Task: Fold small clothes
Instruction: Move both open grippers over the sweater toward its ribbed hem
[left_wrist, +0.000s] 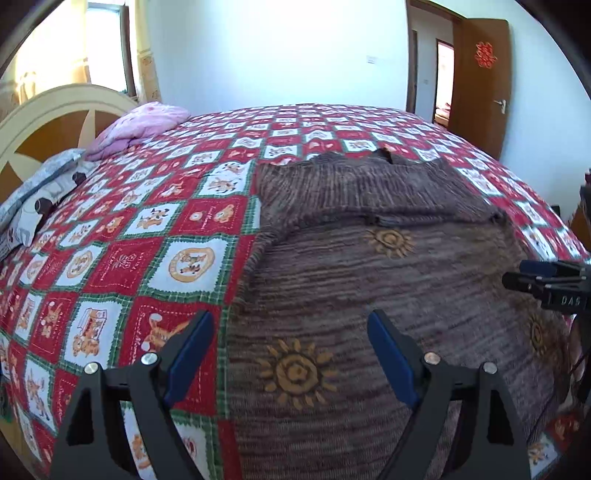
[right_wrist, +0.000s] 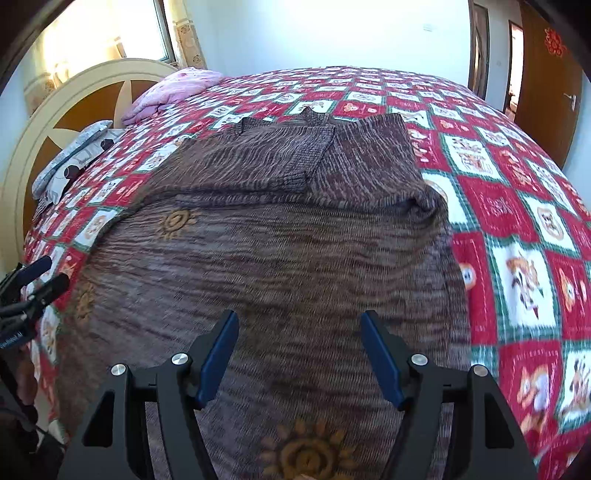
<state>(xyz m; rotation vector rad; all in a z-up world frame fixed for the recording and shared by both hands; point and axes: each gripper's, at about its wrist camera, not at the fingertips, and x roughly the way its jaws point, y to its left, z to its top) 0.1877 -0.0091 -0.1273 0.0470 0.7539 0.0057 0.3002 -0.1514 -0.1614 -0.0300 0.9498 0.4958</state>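
Note:
A brown knitted sweater (left_wrist: 388, 280) with orange sun patterns lies flat on the bed. Its far sleeves are folded in across its upper part. It also shows in the right wrist view (right_wrist: 280, 251). My left gripper (left_wrist: 291, 325) is open and empty, hovering over the sweater's near left edge. My right gripper (right_wrist: 299, 325) is open and empty above the sweater's near part. The right gripper shows at the right edge of the left wrist view (left_wrist: 517, 275). The left gripper shows at the left edge of the right wrist view (right_wrist: 53, 273).
The bed has a red, white and green checked bedspread (left_wrist: 147, 221). A pink folded cloth (left_wrist: 140, 125) and a grey patterned pillow (left_wrist: 40, 199) lie by the cream headboard (left_wrist: 44, 110). A brown door (left_wrist: 480, 81) stands open at the back right.

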